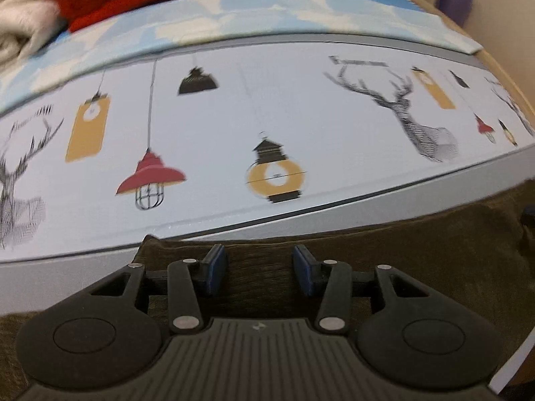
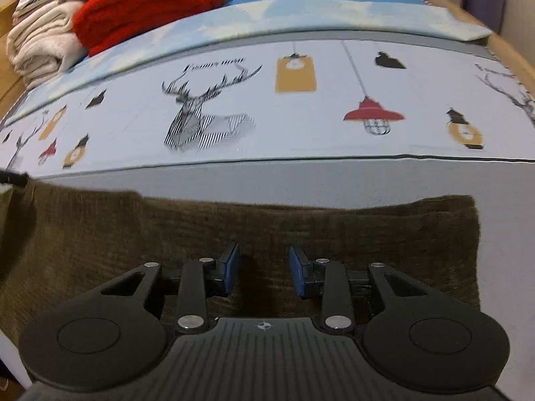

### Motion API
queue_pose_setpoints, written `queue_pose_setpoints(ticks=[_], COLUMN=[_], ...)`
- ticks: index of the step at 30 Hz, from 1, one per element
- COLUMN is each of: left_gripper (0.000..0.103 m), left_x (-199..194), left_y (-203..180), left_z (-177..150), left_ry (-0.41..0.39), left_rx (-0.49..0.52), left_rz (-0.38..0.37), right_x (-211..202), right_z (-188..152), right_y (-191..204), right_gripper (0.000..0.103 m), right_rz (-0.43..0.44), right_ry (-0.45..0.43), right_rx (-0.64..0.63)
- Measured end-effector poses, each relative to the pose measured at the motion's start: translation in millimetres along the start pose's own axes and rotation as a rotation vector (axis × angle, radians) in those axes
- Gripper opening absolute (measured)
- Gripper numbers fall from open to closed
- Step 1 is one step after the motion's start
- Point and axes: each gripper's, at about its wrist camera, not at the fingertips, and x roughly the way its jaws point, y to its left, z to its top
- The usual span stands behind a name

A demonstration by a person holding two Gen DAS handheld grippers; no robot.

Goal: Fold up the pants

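Printed bedding [image 2: 301, 127] with deer and lamps covers the bed, where we see brown pants [image 2: 234, 230] lying flat along the near edge (a red blanket [image 2: 150, 3] sits behind); left gripper [image 1: 260, 269] and right gripper [image 2: 264, 267] hover over them, jaws apart, holding nothing
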Motion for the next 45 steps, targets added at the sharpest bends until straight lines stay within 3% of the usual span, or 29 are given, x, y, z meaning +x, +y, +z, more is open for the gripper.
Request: queue_pose_setpoints(ticks=[2, 3, 4, 6, 7, 11, 13, 15, 17, 18, 19, 21, 23, 25, 28, 29, 31, 32, 33, 34, 37, 42, 45], left_gripper=[0.05, 0.05, 0.05, 0.05, 0.05, 0.05, 0.05, 0.05, 0.05, 0.05, 0.05, 0.05, 0.05, 0.052, 0.053, 0.054, 0.055, 0.055, 0.054, 0.054, 0.055, 0.063, 0.065], left_x=[-4.6, -5.7, -6.7, -5.4, -3.1, 7.2, 22.9, 48.2, 43.7, 38.2, 30.2, 9.2, -7.4, -23.7, -31.1, -23.7, 1.5, -4.4, -11.9, -20.7, -76.1, -146.7, -150.9], left_y=[-5.5, -7.8, -10.1, -15.1, -18.6, -36.4, -40.7, -39.6, -45.3, -46.6, -48.4, -56.1, -64.7, -80.7, -111.3, -120.1, -133.7, -137.6, -143.1, -144.6, -130.3, -109.2, -94.2], left_z=[-0.7, -1.3, -1.8, -4.1, -5.2, -14.4, -22.6, -35.1, -33.2, -31.6, -31.3, -34.9, -42.4, -57.5, -93.9, -111.0, -146.6, -154.6, -154.9, -149.8, -132.8, -142.6, -162.5], left_ry=[-0.016, -0.021, -0.027, -0.02, -0.009, 0.014, 0.048, 0.127, 0.113, 0.104, 0.083, 0.027, -0.002, -0.026, -0.018, 0.023, 0.137, 0.072, 0.068, 0.071, -0.044, -0.171, -0.192], left_rx=[0.018, 0.022, 0.025, 0.031, 0.042, 0.152, 0.181, 0.223, 0.227, 0.21, 0.199, 0.217, 0.249, 0.317, 0.491, 0.557, 0.67, 0.694, 0.698, 0.654, 0.448, 0.406, 0.306], left_rz=[-0.019, -0.036, -0.067, -0.157, -0.192, -0.276, -0.248, -0.129, -0.114, -0.103, -0.104, -0.162, -0.233, -0.351, -0.471, -0.457, -0.31, -0.289, -0.256, -0.234, -0.305, -0.306, -0.3], right_x=[8.5, 14.1, 19.5, 30.1, 32.1, 39.9, 35.5, 15.4, -15.4, -32.4, -51.4, -79.4, -103.2, -122.1, -140.3, -145.2, -150.3, -150.6, -149.7, -146.6, -141.4, -126.1, -118.0], right_z=[1.0, 1.8, 2.3, 4.8, 4.5, 8.1, 12.0, 15.8, 15.6, 12.6, 8.0, -6.8, -24.8, -46.3, -82.7, -95.8, -121.9, -135.6, -148.5, -160.8, -190.9, -196.5, -193.5], right_y=[0.3, -2.7, -8.0, -23.9, -26.3, -14.1, -21.0, -36.4, -49.1, -54.0, -58.9, -65.6, -68.4, -70.1, -71.8, -73.3, -75.5, -76.3, -76.5, -77.2, -76.9, -75.1, -77.9], right_gripper=[0.031, 0.024, 0.01, 0.0, 0.0, 0.0, 0.0, 0.0, 0.007, 0.019, 0.034, 0.046, 0.047, 0.047, 0.047, 0.047, 0.048, 0.048, 0.048, 0.048, 0.048, 0.051, 0.052], right_rz=[-0.061, -0.118, -0.186, -0.254, -0.26, -0.34, -0.413, -0.457, -0.479, -0.486, -0.472, -0.432, -0.398, -0.368, -0.349, -0.333, -0.311, -0.305, -0.296, -0.284, -0.21, -0.164, -0.162], right_ry=[-0.028, -0.045, -0.053, -0.079, -0.097, -0.116, -0.13, -0.169, -0.236, -0.27, -0.306, -0.347, -0.349, -0.353, -0.336, -0.333, -0.336, -0.329, -0.315, -0.297, -0.283, -0.268, -0.259], right_rx=[-0.024, -0.02, 0.003, 0.1, 0.128, 0.046, 0.082, 0.202, 0.352, 0.415, 0.483, 0.57, 0.628, 0.676, 0.76, 0.8, 0.884, 0.926, 0.968, 1.015, 1.147, 1.19, 1.193])
